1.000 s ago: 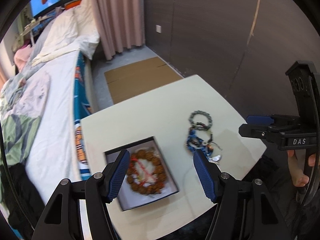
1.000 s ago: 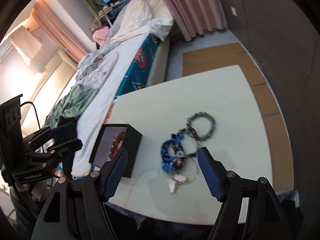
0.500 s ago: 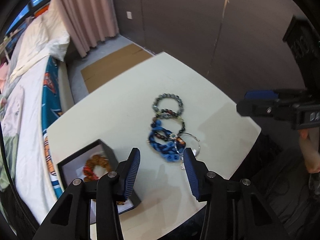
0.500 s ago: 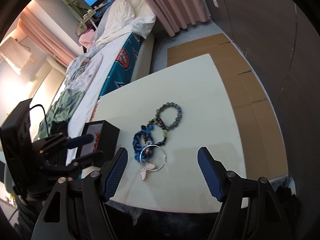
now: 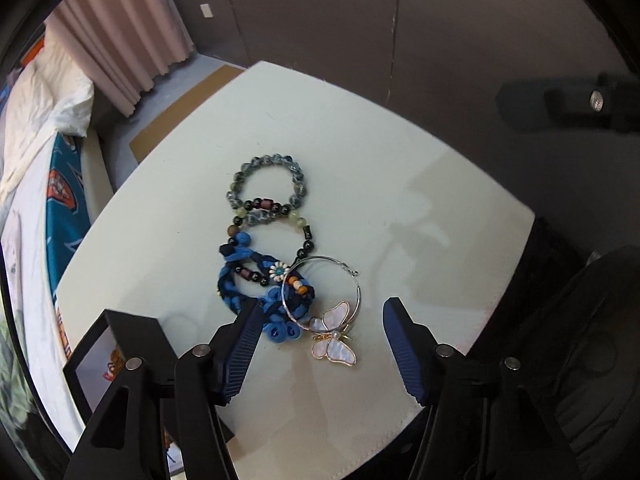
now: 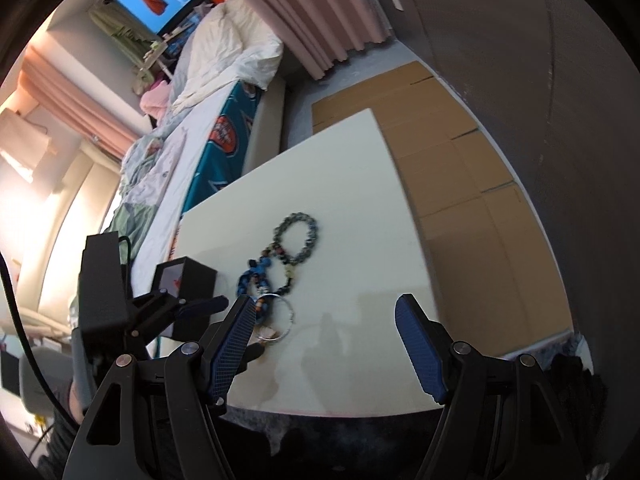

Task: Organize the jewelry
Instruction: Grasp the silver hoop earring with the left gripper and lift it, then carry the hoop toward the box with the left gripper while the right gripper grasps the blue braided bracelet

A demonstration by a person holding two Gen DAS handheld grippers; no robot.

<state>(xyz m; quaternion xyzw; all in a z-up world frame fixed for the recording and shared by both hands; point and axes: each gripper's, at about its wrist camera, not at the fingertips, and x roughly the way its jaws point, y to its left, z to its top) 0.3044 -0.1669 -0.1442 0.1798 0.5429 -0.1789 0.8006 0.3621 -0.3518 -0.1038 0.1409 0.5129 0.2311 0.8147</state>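
The left gripper (image 5: 320,344) points steeply down at the pale worktop (image 5: 400,184), its jaws opening, with nothing pressed between them. The butterfly pendant (image 5: 334,344) lies on the worktop in the gap between the blue pads, touched by neither. The pendant hangs from a thin silver hoop (image 5: 322,288) that overlaps a braided blue bracelet (image 5: 244,276) (its knotted end sits just beside the left pad). Left of that gripper, at the worktop's near corner, stands the open black jewelry box (image 5: 120,344); a bit of brown and red beading shows inside, though most of it is hidden.

The right gripper (image 6: 324,344) hangs above the worktop's near edge, jaws held wide apart and empty, with only bare surface and shadows between them. In its view the left gripper (image 6: 208,308) shows beside the box (image 6: 196,276).

Farther out, a mixed dark bead bracelet (image 5: 276,224) links the blue braid to a grey-green bead bracelet (image 5: 266,180), all touching in a chain. Beyond the worktop, flattened cardboard (image 6: 440,128) lies on the floor, a bed (image 6: 224,92) with rumpled white bedding runs alongside, and pink curtains (image 6: 312,12) hang at the back.
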